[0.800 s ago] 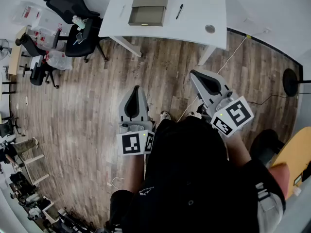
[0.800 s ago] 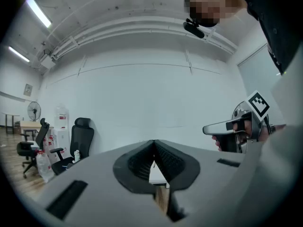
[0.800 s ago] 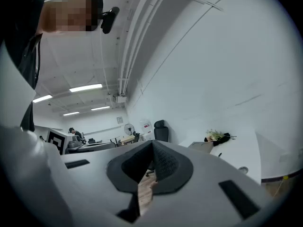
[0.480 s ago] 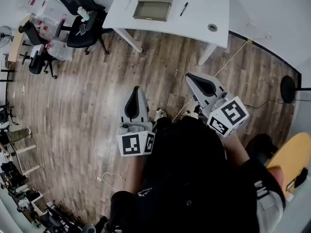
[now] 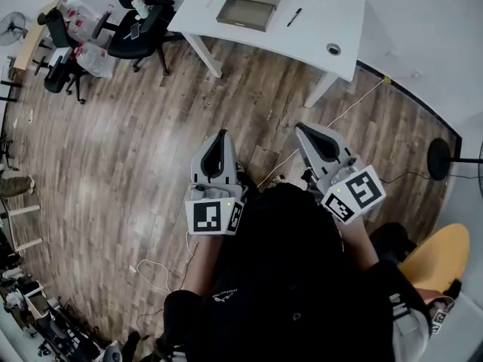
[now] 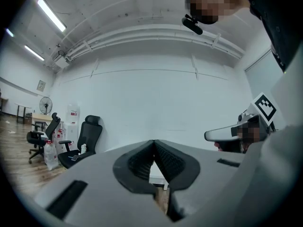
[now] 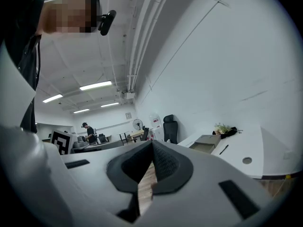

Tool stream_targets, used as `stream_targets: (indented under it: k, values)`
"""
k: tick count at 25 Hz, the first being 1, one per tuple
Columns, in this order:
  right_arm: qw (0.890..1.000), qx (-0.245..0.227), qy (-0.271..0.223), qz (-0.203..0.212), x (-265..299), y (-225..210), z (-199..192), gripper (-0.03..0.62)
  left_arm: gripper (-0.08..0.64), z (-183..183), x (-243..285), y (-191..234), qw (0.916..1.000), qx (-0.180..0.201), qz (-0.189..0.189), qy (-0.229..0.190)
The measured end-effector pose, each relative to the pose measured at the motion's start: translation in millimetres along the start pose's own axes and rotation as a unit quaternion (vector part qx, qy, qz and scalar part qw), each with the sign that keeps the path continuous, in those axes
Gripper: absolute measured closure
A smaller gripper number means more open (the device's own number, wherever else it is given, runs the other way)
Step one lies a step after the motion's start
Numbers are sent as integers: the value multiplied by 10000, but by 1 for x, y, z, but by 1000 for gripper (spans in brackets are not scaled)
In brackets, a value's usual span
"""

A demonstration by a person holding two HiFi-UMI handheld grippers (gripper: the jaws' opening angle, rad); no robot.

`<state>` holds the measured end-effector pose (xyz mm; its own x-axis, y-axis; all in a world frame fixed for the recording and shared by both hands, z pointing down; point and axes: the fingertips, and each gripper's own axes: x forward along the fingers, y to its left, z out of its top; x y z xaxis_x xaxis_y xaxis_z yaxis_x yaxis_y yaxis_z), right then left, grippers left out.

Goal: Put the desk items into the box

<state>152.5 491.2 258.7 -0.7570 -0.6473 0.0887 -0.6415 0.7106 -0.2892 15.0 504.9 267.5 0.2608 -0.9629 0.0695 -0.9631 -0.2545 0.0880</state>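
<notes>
A white desk (image 5: 226, 2) stands at the far side of the room in the head view. On it lie an open olive-grey box (image 5: 251, 3) and a black pen (image 5: 294, 17); dark items sit at its back edge. The right gripper view shows the same box (image 7: 207, 143) and pen (image 7: 224, 149) far off at right. My left gripper (image 5: 220, 143) and right gripper (image 5: 308, 130) hang over the wood floor near my body, well short of the desk. Both are shut with nothing between their jaws.
A black office chair (image 5: 139, 23) stands left of the desk, with more chairs and clutter (image 5: 64, 44) beyond. A cable (image 5: 355, 96) runs across the floor under the desk. A yellow seat (image 5: 434, 259) is at my right. Another person (image 7: 89, 131) stands far away.
The view has shifted: the desk now sits higher and further right in the head view. Both grippers stay shut and low over the floor.
</notes>
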Motion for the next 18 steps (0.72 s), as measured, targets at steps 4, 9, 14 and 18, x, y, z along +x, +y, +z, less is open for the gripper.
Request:
stream_targets:
  k: [4, 9, 14, 18]
  values:
    - [9999, -113, -39, -82, -6, 3, 3, 594, 552, -2, -1, -3, 9999, 41, -87, 52]
    - [9996, -88, -168, -205, -12, -2, 8, 594, 552, -1, 6, -7, 9998, 32, -195, 11]
    - [9991, -207, -59, -376, -4, -8, 4, 594, 552, -8, 19, -2, 9994, 4, -344, 4]
    - [9984, -208, 49, -529, 14, -13, 2, 594, 552, -11, 33, 15, 9990, -63, -439, 27]
